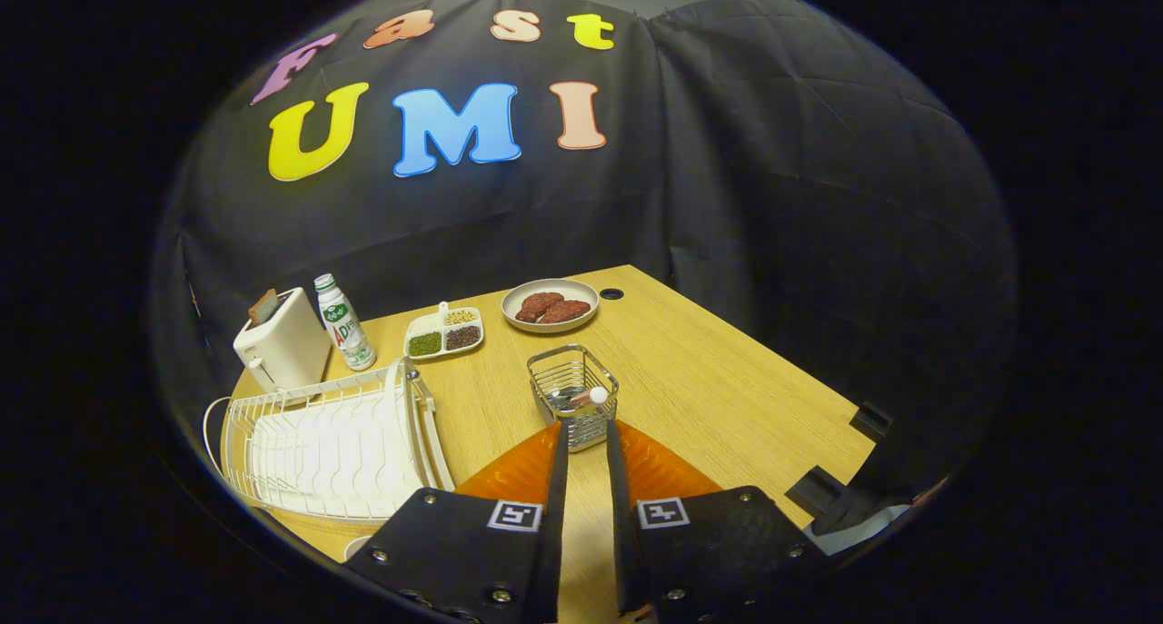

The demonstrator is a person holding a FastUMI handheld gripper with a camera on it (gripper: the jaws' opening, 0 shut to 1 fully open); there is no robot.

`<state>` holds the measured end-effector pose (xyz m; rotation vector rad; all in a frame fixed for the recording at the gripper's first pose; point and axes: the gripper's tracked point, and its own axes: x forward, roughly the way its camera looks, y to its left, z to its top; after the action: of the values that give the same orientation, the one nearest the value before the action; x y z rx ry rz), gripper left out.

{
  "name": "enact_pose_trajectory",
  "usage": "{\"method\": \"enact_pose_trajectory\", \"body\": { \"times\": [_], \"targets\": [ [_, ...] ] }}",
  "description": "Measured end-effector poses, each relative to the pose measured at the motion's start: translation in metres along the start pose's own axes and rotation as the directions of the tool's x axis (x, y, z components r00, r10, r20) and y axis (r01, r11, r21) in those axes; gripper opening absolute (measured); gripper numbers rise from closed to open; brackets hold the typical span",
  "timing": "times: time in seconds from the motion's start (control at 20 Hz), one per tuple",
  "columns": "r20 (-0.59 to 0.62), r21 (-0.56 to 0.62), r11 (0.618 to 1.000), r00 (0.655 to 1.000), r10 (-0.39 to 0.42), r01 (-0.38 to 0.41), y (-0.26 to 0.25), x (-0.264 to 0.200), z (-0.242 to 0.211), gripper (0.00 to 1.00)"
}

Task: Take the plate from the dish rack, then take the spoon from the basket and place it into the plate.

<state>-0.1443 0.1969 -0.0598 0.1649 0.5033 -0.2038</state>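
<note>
A small wire basket (572, 390) stands on the wooden table just ahead of my fingertips. The spoon (586, 395) lies in it, its white round end resting on the basket's right rim. My gripper (586, 427) is open by a narrow gap, with only bare table between the fingers, short of the basket's near wall. The white dish rack (318, 442) sits to the left of my fingers. A thin white arc (400, 406) stands upright at its right end; I cannot tell whether it is the plate. A pale rounded edge (357, 545) peeks out beside the left finger's base.
Beyond the basket are a grey plate with two brown meat pieces (551, 306) and a divided dish of beans (444, 331). A bottle (345, 324) and a white toaster (280, 342) stand behind the rack. The table's right edge (845, 433) carries black clamps.
</note>
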Motion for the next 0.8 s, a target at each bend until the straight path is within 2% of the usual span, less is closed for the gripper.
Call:
{"method": "enact_pose_trajectory", "body": {
  "times": [0.3,0.8],
  "targets": [
    [-0.036,-0.005,1.0,0.999,0.0,0.0,-0.006,0.041,0.004,0.24],
    [-0.084,-0.015,1.0,0.996,0.025,-0.027,-0.008,0.077,-0.003,0.24]
  ]
}}
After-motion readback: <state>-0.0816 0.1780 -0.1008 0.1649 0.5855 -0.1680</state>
